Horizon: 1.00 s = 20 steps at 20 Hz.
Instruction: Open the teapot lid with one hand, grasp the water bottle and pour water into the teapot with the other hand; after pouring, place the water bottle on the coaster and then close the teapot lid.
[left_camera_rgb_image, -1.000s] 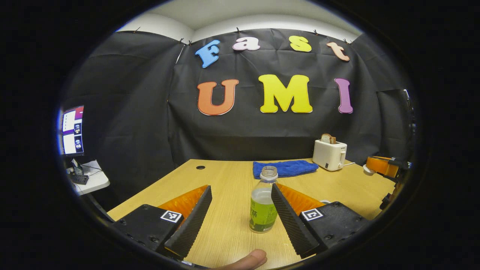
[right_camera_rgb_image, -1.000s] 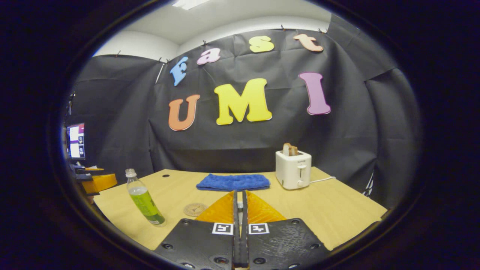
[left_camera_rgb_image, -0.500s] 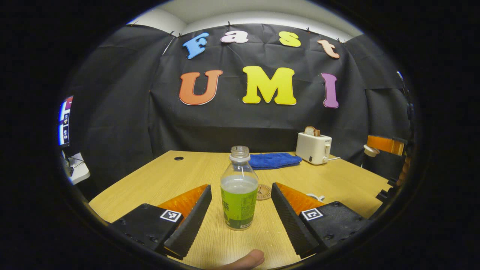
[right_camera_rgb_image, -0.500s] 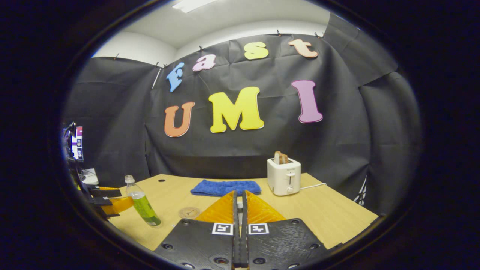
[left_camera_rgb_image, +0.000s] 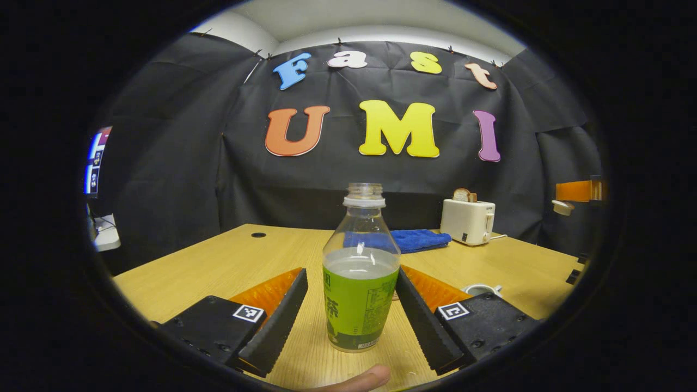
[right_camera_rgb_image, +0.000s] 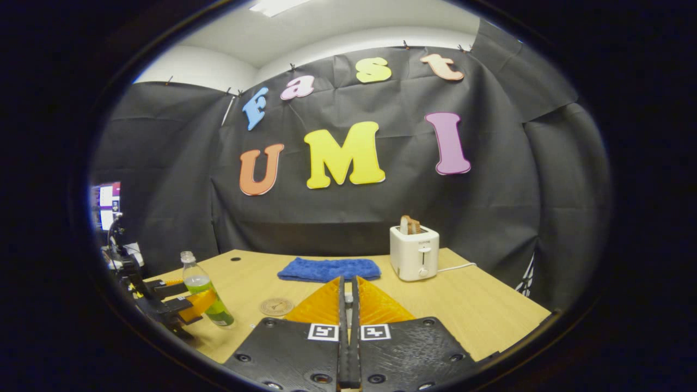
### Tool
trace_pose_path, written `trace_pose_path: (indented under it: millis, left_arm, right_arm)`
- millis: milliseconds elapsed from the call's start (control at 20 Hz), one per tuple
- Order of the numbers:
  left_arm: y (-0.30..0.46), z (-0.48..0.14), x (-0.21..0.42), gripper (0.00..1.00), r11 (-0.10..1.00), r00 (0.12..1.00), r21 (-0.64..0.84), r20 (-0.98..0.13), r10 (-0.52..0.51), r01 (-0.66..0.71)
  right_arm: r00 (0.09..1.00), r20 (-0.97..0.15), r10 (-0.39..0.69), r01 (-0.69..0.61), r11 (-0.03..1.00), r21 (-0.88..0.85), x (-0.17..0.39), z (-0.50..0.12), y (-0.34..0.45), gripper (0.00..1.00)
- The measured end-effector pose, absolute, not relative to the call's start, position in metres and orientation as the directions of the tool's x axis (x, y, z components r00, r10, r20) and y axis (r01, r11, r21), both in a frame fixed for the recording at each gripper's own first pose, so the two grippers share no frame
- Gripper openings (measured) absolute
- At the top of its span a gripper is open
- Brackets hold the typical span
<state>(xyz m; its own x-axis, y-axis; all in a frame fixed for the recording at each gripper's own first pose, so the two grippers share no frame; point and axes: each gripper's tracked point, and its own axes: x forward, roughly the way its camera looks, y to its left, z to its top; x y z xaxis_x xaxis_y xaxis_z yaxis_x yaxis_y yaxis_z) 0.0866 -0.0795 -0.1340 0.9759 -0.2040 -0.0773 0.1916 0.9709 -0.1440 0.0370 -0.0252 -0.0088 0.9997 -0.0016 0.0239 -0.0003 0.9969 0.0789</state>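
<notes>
Closing in, we have brought the left gripper (left_camera_rgb_image: pixel 348 305) up until its spread fingers flank the uncapped water bottle (left_camera_rgb_image: pixel 360 277), ready to grasp. Our right gripper (right_camera_rgb_image: pixel 348 296) keeps its fingers pressed together; what they pinch we cannot tell.

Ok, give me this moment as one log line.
left gripper: open, straddling bottle | bottle: upright on table, uncapped | right gripper: shut, raised | coaster: bare

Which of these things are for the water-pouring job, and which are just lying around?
For the job: water bottle, coaster, teapot, teapot lid.

Just lying about: blue towel, toaster, bread in it, screen off to the side.
</notes>
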Motion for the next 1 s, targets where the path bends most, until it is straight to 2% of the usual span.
trace_pose_path:
  millis: [250,350,450,500,600,750,1000]
  left_arm:
    - [-0.083,-0.136,0.089,1.0,0.972,0.976,-0.119,-0.053,-0.211,0.203]
    - [-0.086,-0.138,0.089,0.96,0.968,0.973,-0.123,-0.054,-0.225,0.217]
    - [-0.09,-0.141,0.089,0.89,0.965,0.969,-0.119,-0.052,-0.241,0.233]
    - [-0.088,-0.14,0.089,0.82,0.967,0.97,-0.107,-0.044,-0.239,0.233]
    - [-0.087,-0.139,0.089,0.79,0.969,0.971,-0.091,-0.044,-0.234,0.229]
    - [-0.078,-0.14,0.086,0.78,0.982,0.978,-0.024,-0.082,-0.191,0.189]
    - [-0.061,-0.109,0.078,0.78,0.986,0.993,0.127,-0.057,-0.101,0.108]
  right_arm:
    - [1.0,0.01,-0.001,0.0,0.997,0.079,0.04,-0.013,-0.026,0.0]
    - [1.0,0.009,-0.006,0.005,0.997,0.078,0.04,-0.013,-0.027,0.0]
    - [1.0,0.01,-0.011,0.01,0.997,0.078,0.041,-0.012,-0.029,0.0]
    - [1.0,0.011,-0.011,0.01,0.997,0.078,0.04,-0.013,-0.029,0.0]
    - [1.0,0.012,-0.012,0.011,0.997,0.076,0.039,-0.012,-0.029,0.0]
    - [1.0,0.011,-0.01,0.009,0.997,0.075,0.038,-0.012,-0.03,0.0]
    - [1.0,0.007,-0.02,0.02,0.996,0.084,0.038,-0.012,-0.038,0.0]
